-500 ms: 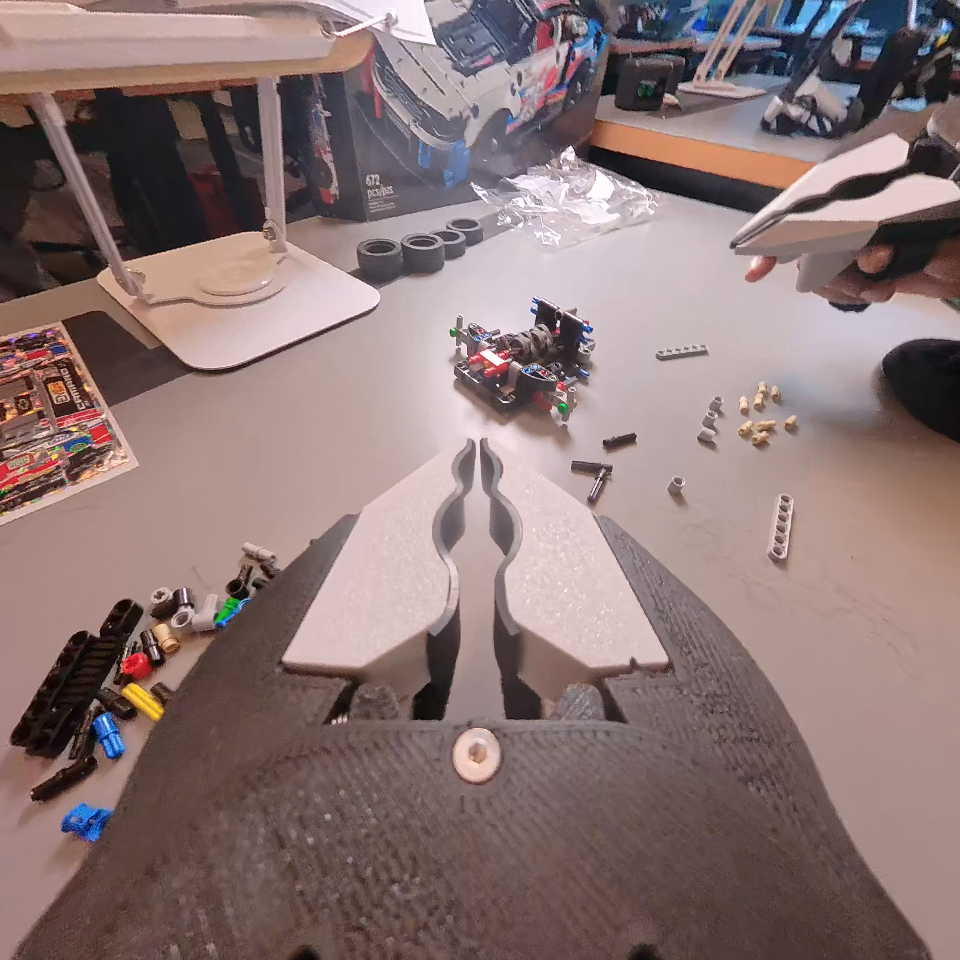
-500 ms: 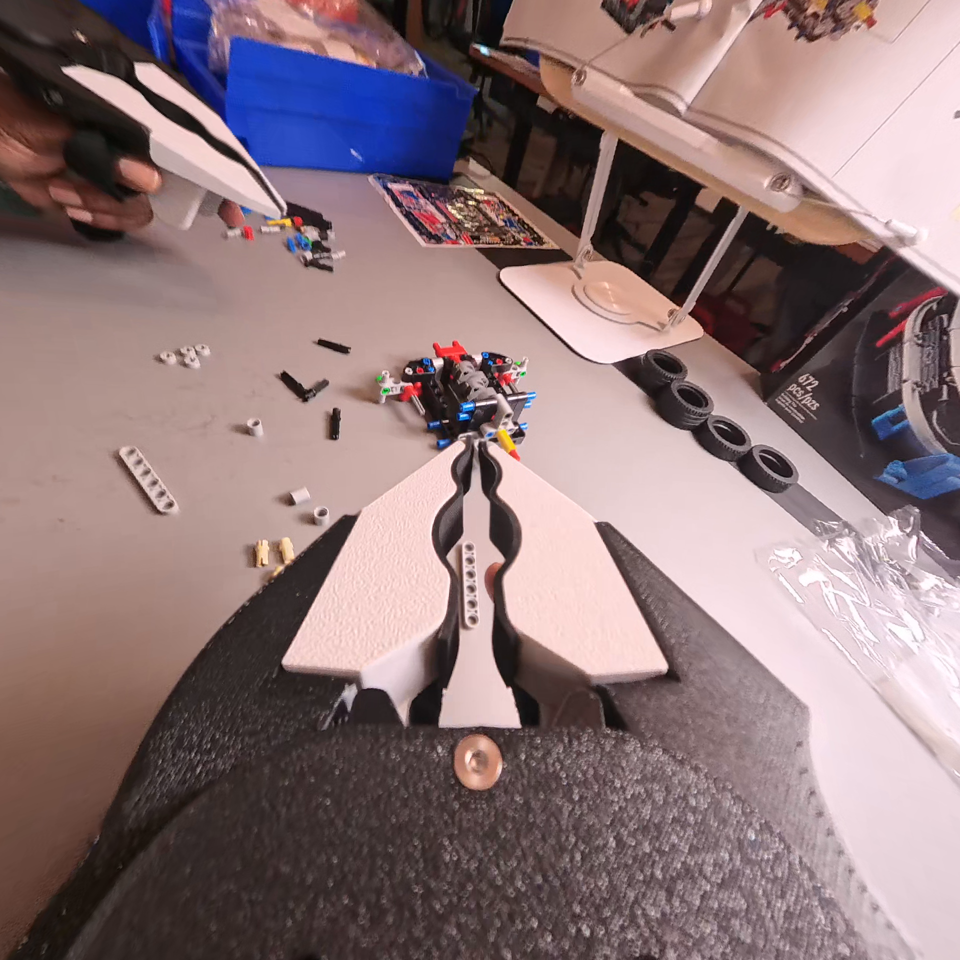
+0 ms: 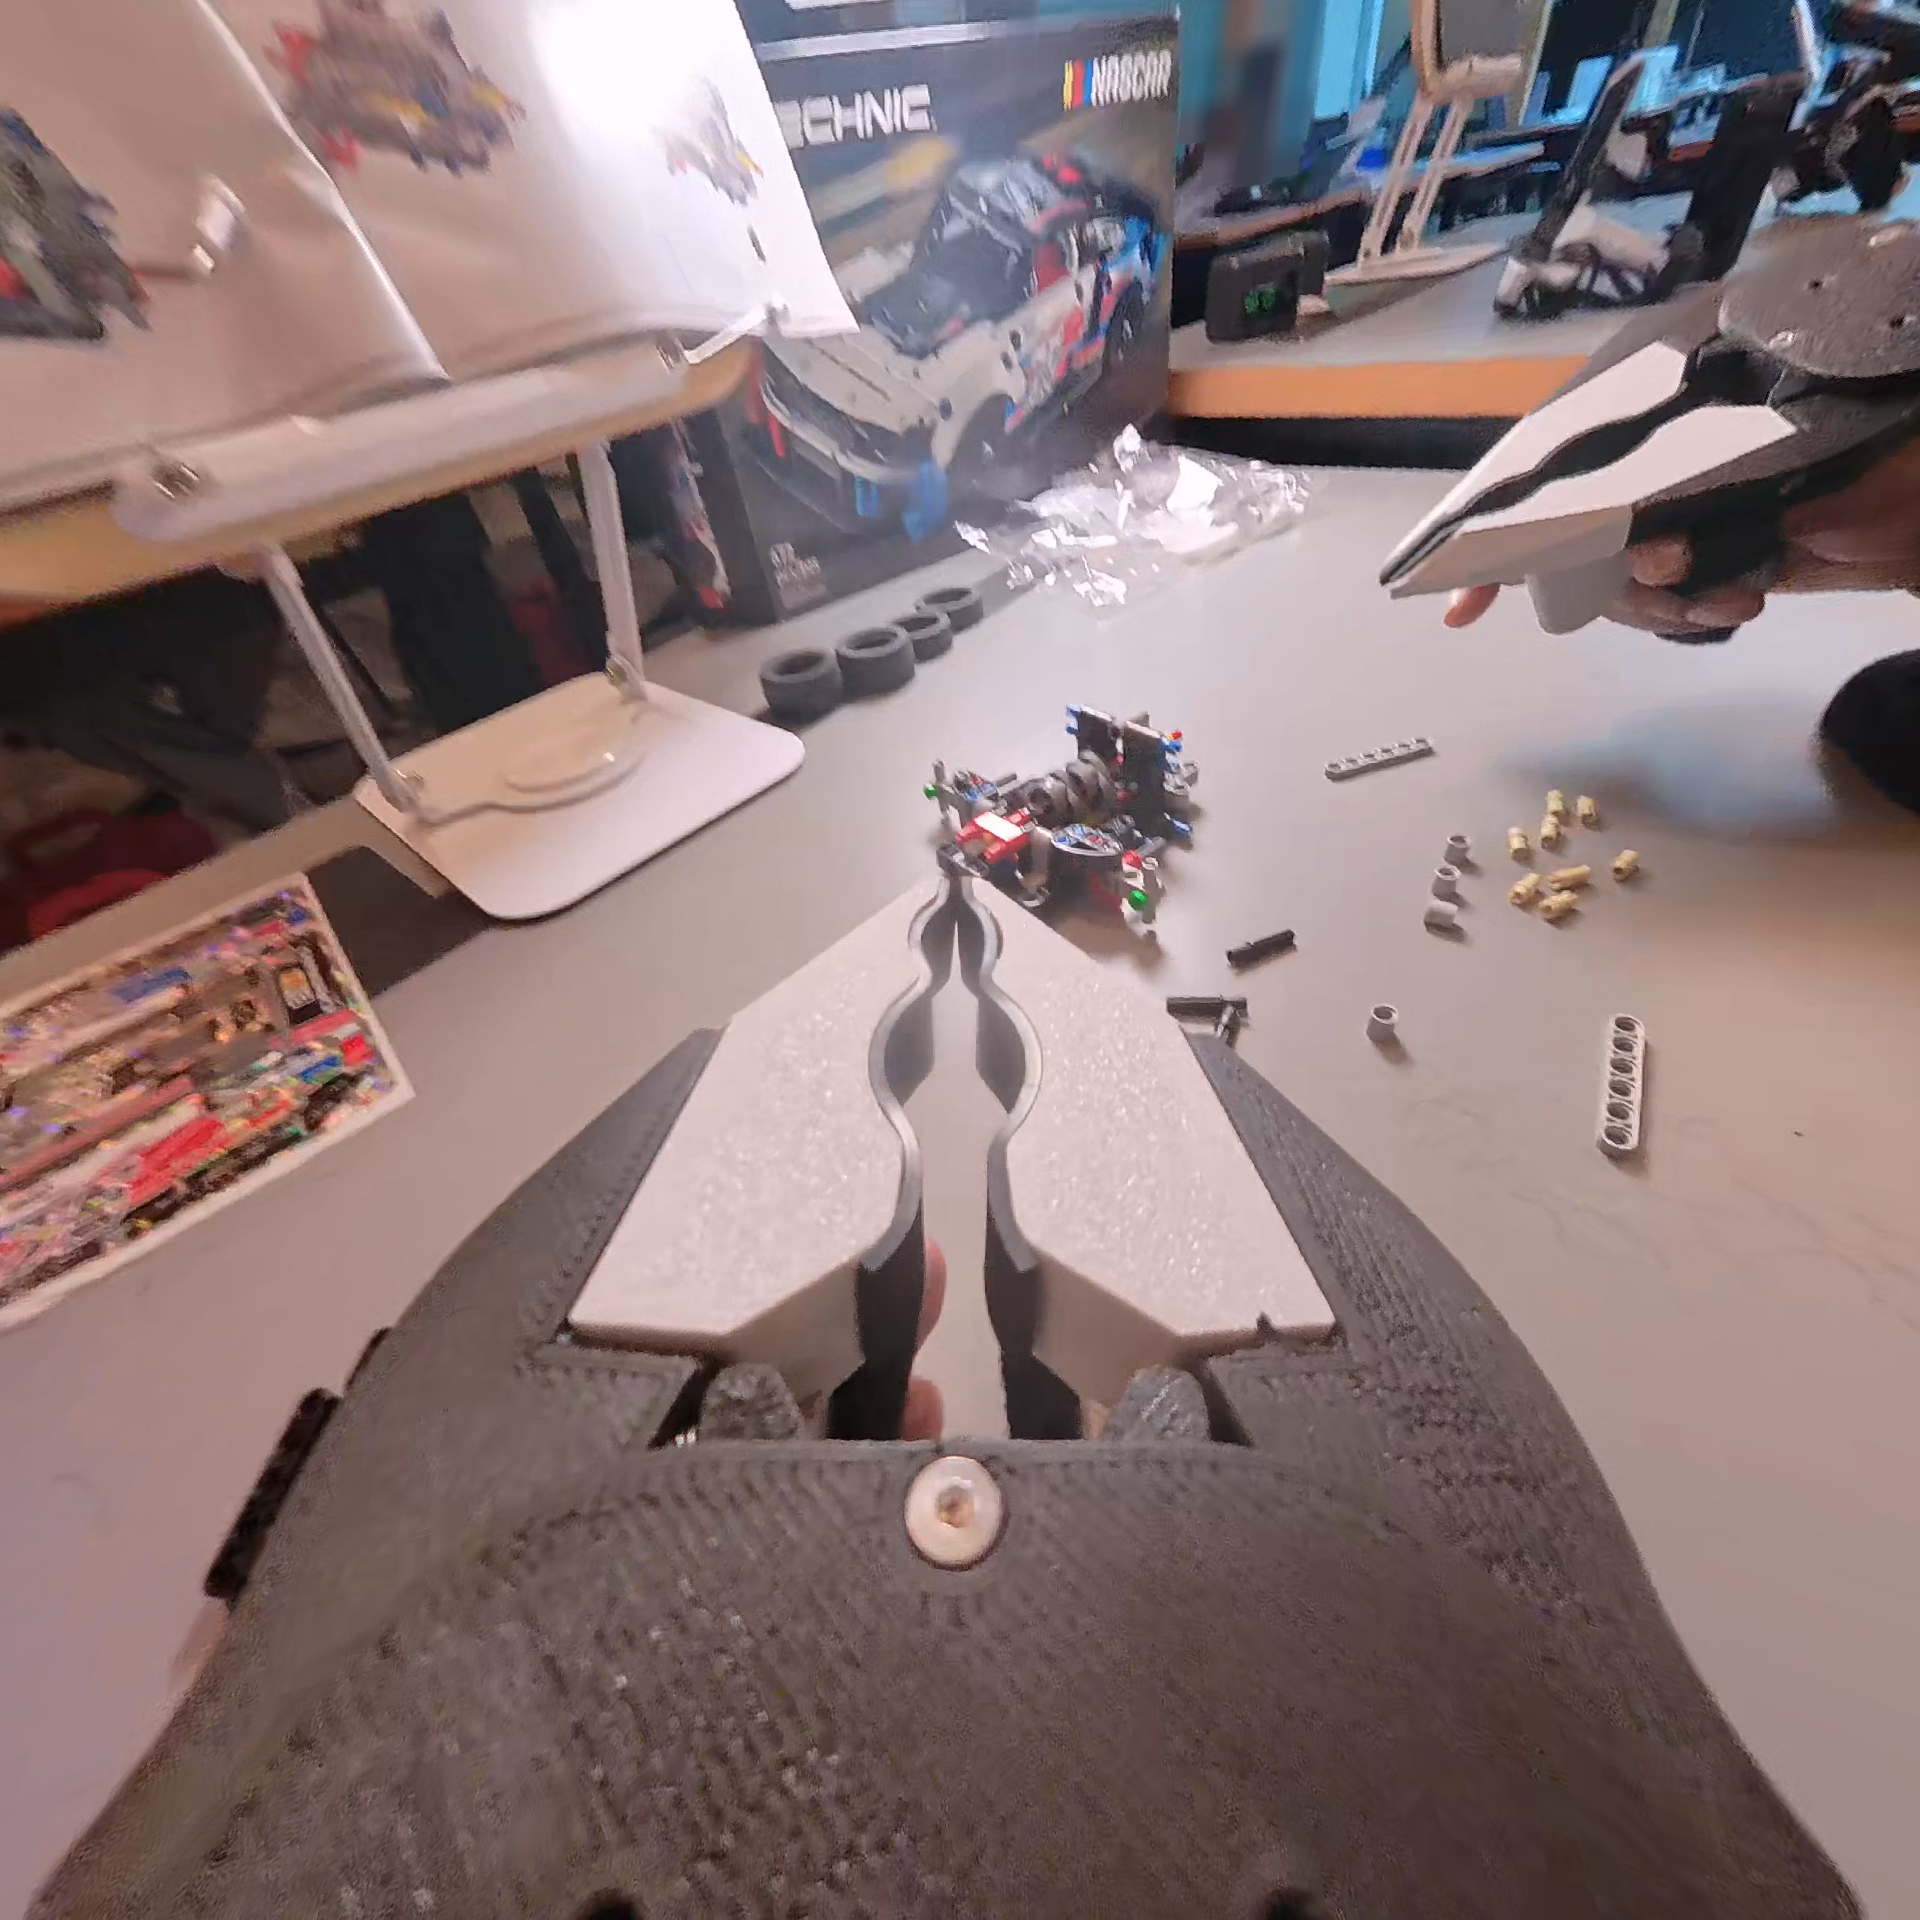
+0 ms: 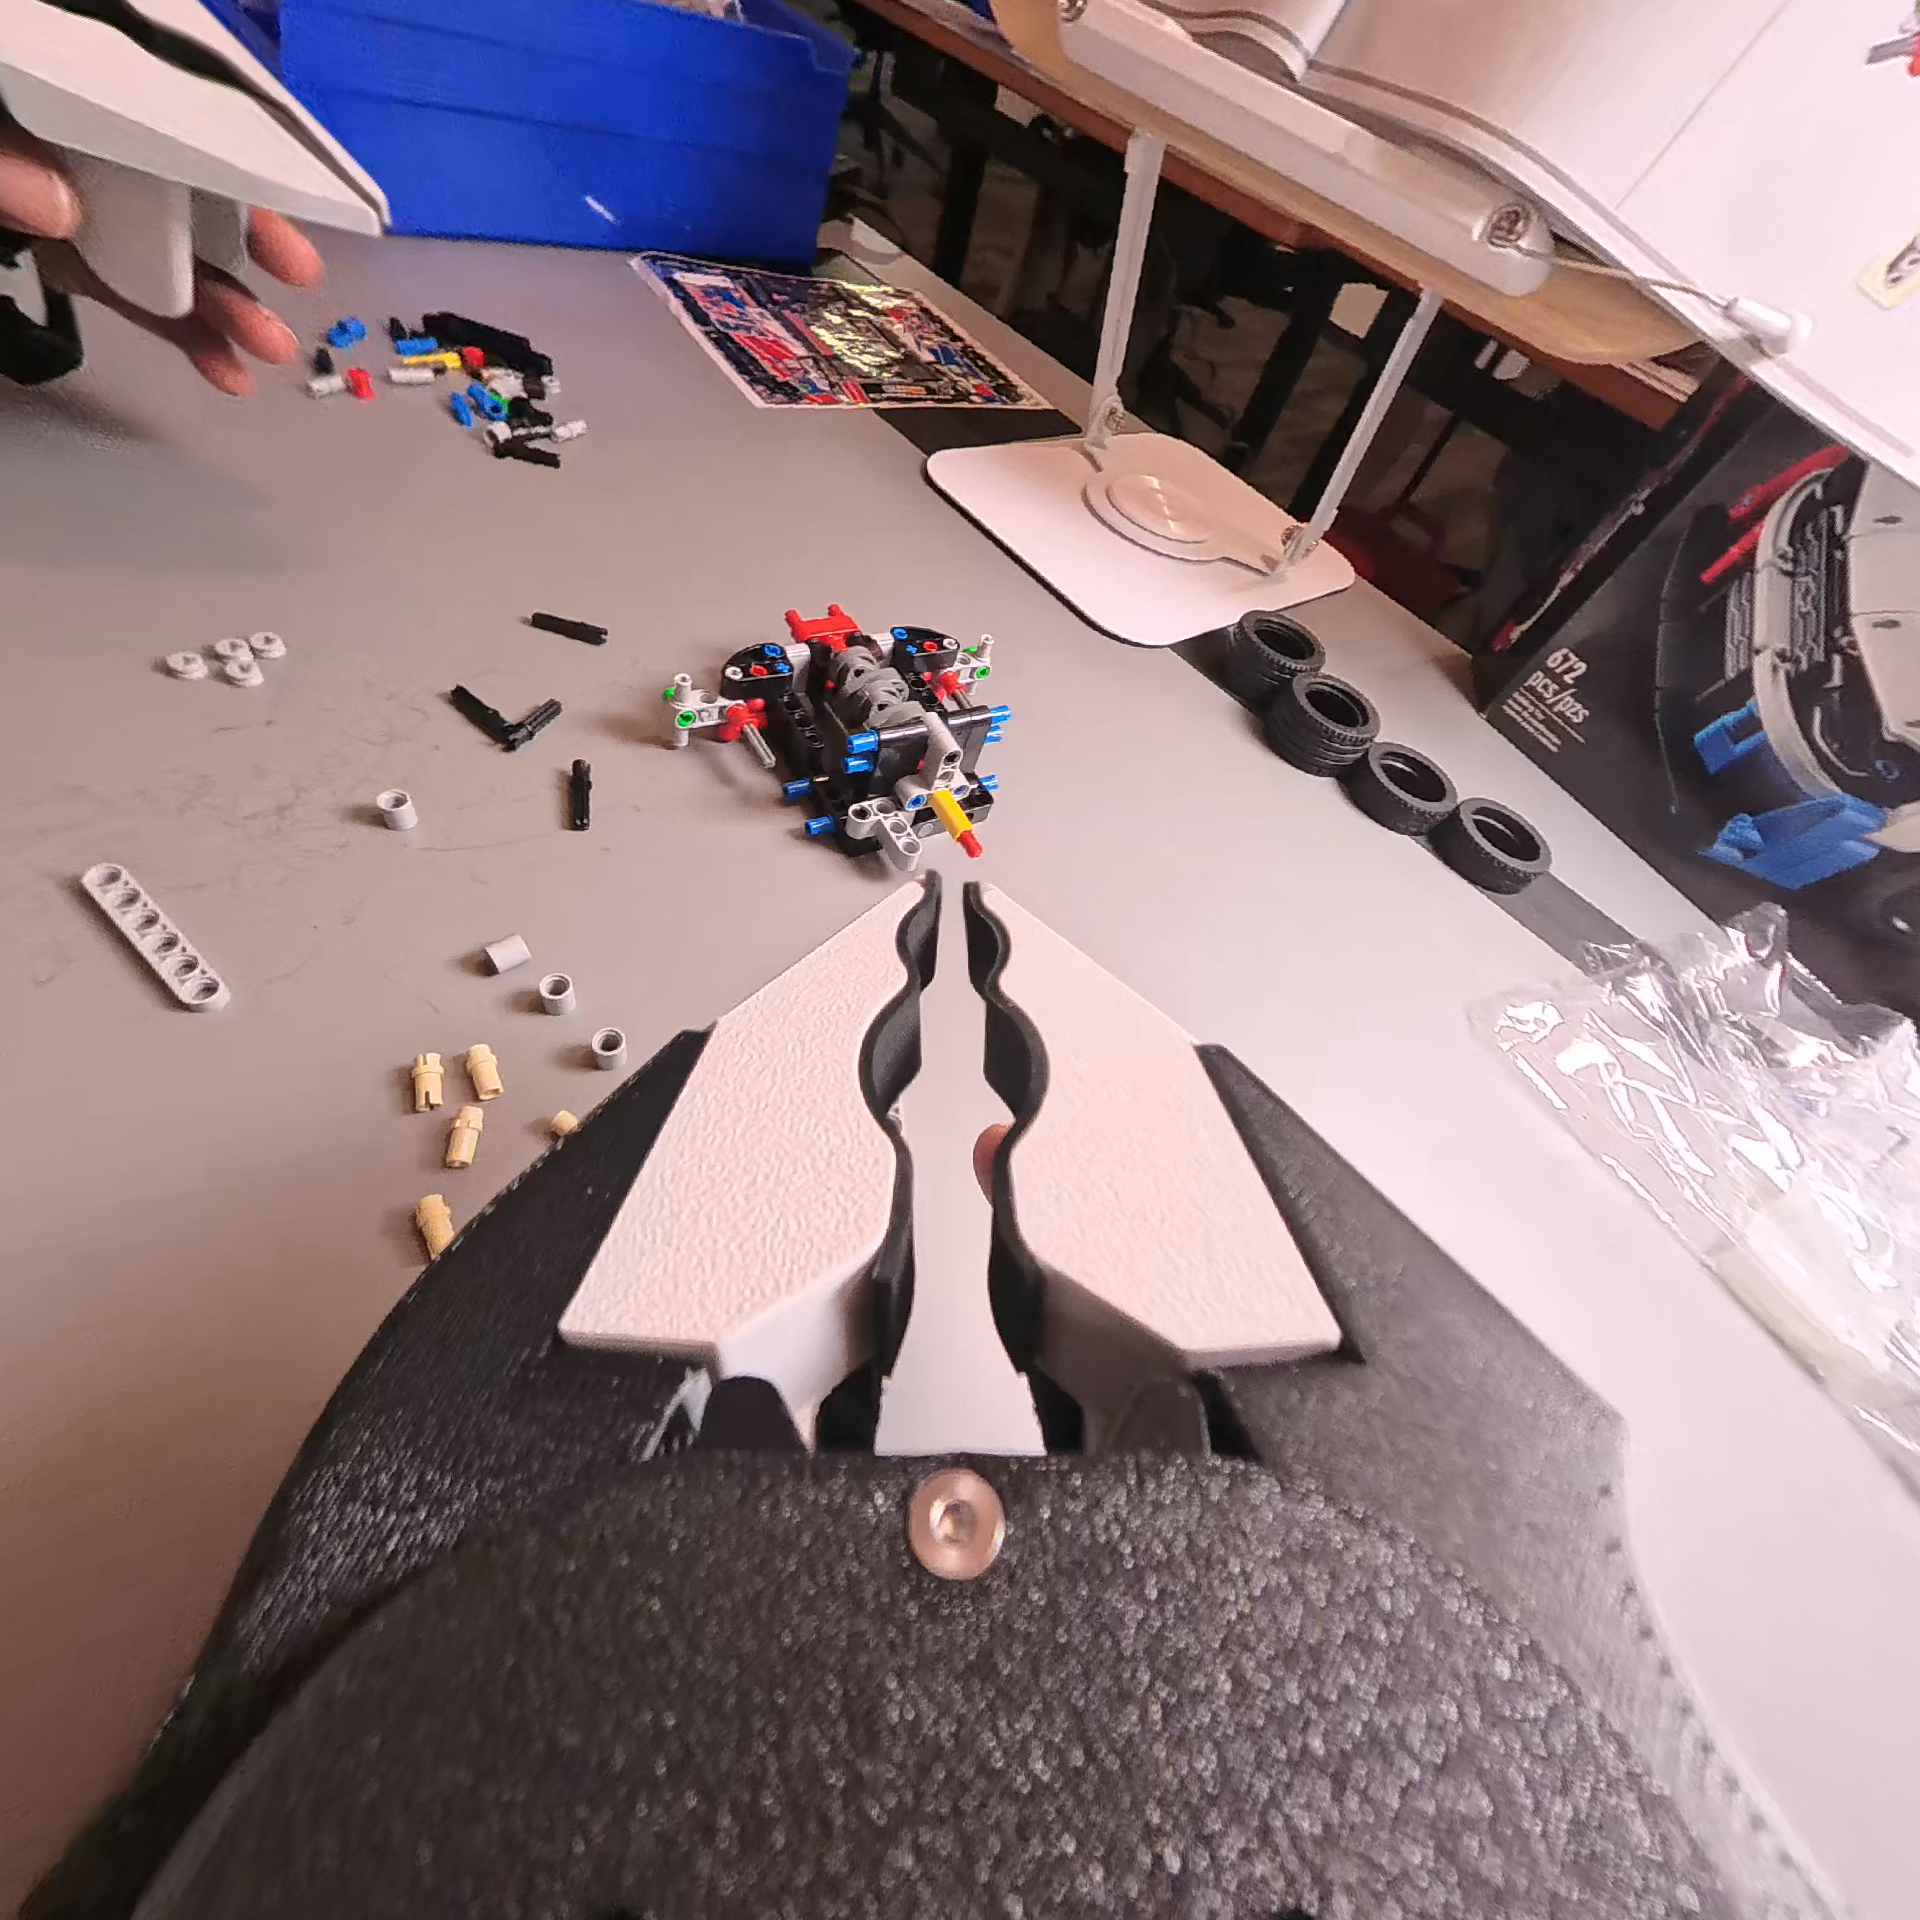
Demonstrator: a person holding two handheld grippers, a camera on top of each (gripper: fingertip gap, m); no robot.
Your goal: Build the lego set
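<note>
The part-built lego chassis, black with red, blue and grey parts, sits mid-table; it also shows in the right wrist view. My left gripper is shut and empty, held above the table just short of the chassis. My right gripper is shut to a hairline gap and empty, tips just short of the chassis' yellow axle end. Each gripper shows held aloft in the other's view, the right gripper and the left gripper. A grey seven-hole beam lies loose, also in the left wrist view.
Loose tan pins, grey bushes, black pins and a pile of small parts lie around. Several tyres, the set box, a white stand base, a sticker sheet, a plastic bag and a blue bin ring the area. Across from one pair of fingers to the other is roughly 25 cm.
My left gripper has tilted up and closed its tips; the small-parts pile has left its view. My right gripper has drawn back a little from the chassis.
</note>
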